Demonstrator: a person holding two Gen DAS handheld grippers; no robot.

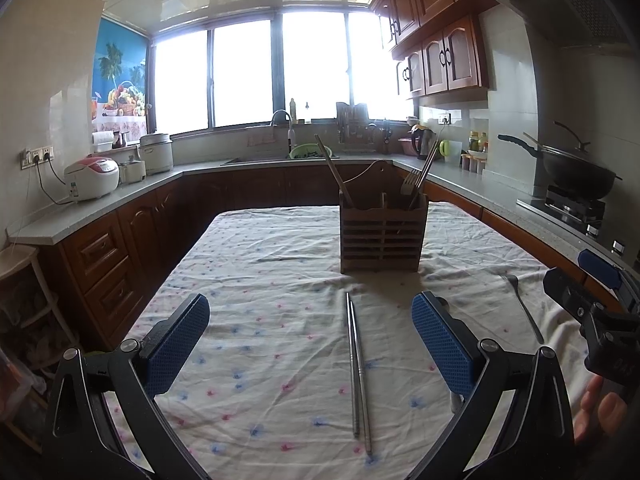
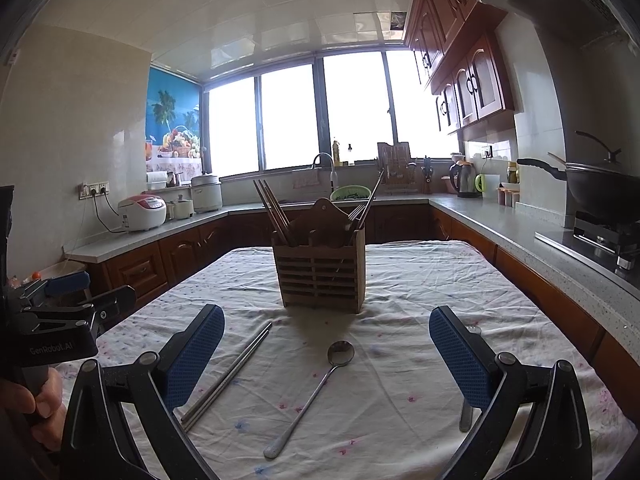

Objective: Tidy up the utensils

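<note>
A slatted wooden utensil holder [image 1: 382, 232] stands upright on the table ahead of both grippers. Wooden chopsticks [image 2: 272, 212] lean in its left compartment, and a fork with metal chopsticks [image 1: 420, 178] leans in its right one. A pair of metal chopsticks [image 1: 358, 372] lies on the cloth between the fingers of my left gripper [image 1: 310, 344], which is open and empty. My right gripper [image 2: 328, 356] is open above a metal spoon [image 2: 308, 396]. A fork [image 1: 524, 308] lies further right, partly hidden behind the right finger [image 2: 460, 360].
The table wears a white flowered cloth [image 2: 420, 288]. Kitchen counters wrap around it, with rice cookers [image 1: 94, 178] on the left, a sink under the window, and a wok [image 1: 576, 168] on the stove at the right. A hand [image 2: 36, 408] holds the left gripper's handle.
</note>
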